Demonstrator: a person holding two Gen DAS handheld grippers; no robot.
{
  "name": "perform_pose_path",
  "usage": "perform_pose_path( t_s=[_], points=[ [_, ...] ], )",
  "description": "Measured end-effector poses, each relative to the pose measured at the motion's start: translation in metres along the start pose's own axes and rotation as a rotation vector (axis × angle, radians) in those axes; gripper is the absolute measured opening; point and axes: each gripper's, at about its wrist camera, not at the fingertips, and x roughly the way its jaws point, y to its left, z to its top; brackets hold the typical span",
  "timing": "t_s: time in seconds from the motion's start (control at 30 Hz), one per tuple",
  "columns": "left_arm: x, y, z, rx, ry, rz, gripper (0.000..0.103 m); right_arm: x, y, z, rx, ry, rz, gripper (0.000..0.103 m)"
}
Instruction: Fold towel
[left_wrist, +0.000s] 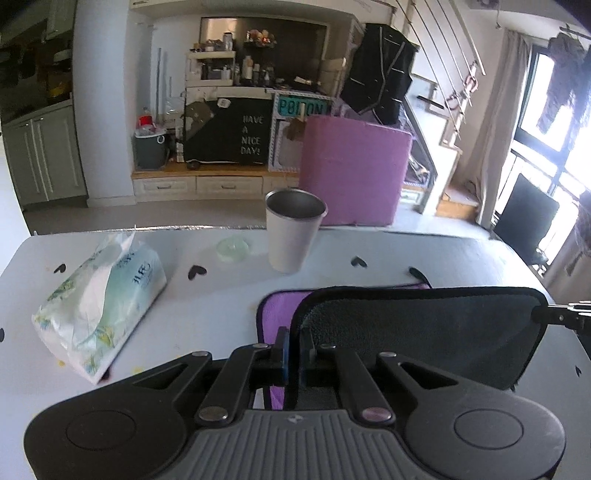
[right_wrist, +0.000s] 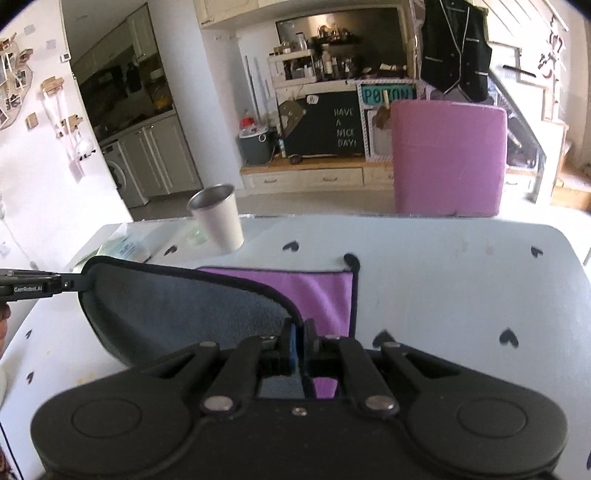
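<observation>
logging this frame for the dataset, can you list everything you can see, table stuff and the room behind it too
towel: one, purple side with grey side and black trim, near half lifted over the table, far half flat
table: one, white with black heart marks
cup: one, white outside and metal inside, upright beyond the towel
tissue pack: one, pale blue-green and white, left part of the table
small clear disc: one, pale green, left of the cup
purple block: one, on the floor past the table
chalkboard sign: one, black, reads have a nice day
left gripper: black, shut on the towel edge
right gripper: black, shut on the towel edge
</observation>
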Motion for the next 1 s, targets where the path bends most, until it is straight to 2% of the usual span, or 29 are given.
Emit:
perform_pose_path(
  t_s=[0.27,0.47,0.73,1.0],
  points=[
    [0.023,0.003,0.019,-0.026,-0.051,0.019,0.005,0.025,0.001,0.022,0.017,-0.061,-0.041,0.004],
    [0.044,0.002,0.029,-0.036,-0.063,0.027,0.005,0.046,-0.003,0.033,0.017,-0.074,-0.064,0.004],
    [0.075,0.004,0.038,-0.045,-0.059,0.046,0.005,0.078,-0.008,0.042,0.013,-0.061,-0.084,0.004],
    [0.116,0.008,0.034,-0.054,-0.012,0.058,0.005,0.118,-0.007,0.043,0.010,-0.019,-0.097,0.004]
  ],
)
